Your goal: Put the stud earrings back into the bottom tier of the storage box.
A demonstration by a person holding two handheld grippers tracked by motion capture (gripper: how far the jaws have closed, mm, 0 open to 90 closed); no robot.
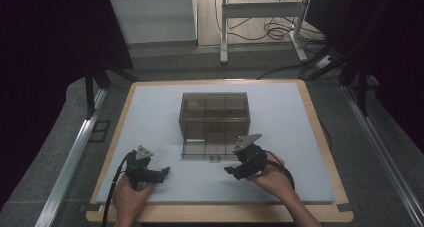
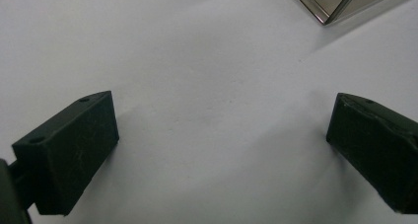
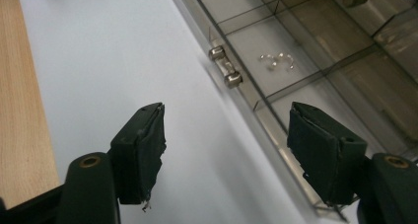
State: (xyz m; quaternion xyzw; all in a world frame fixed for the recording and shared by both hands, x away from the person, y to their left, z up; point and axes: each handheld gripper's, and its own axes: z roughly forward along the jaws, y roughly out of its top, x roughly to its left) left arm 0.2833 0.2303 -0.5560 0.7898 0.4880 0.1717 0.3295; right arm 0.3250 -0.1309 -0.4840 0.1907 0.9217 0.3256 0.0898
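A smoky see-through box (image 1: 215,112) with inner compartments stands mid-table, and its low front section (image 1: 207,149) lies flat toward me. In the right gripper view that section's rim carries a small metal latch (image 3: 224,66), and a tiny metal piece (image 3: 278,60) lies in one compartment. My right gripper (image 1: 231,171) (image 3: 226,135) is open, just in front of the box's near right corner, nothing between its jaws. My left gripper (image 1: 164,173) (image 2: 222,135) is open over bare mat, left of the box. A corner of the box (image 2: 328,2) shows beyond it.
A pale foam mat (image 1: 150,112) covers the wooden board (image 1: 315,117). Wood edge (image 3: 19,110) runs beside the mat in the right gripper view. Beyond the table stand a metal frame's legs (image 1: 224,37) and floor cables (image 1: 275,29).
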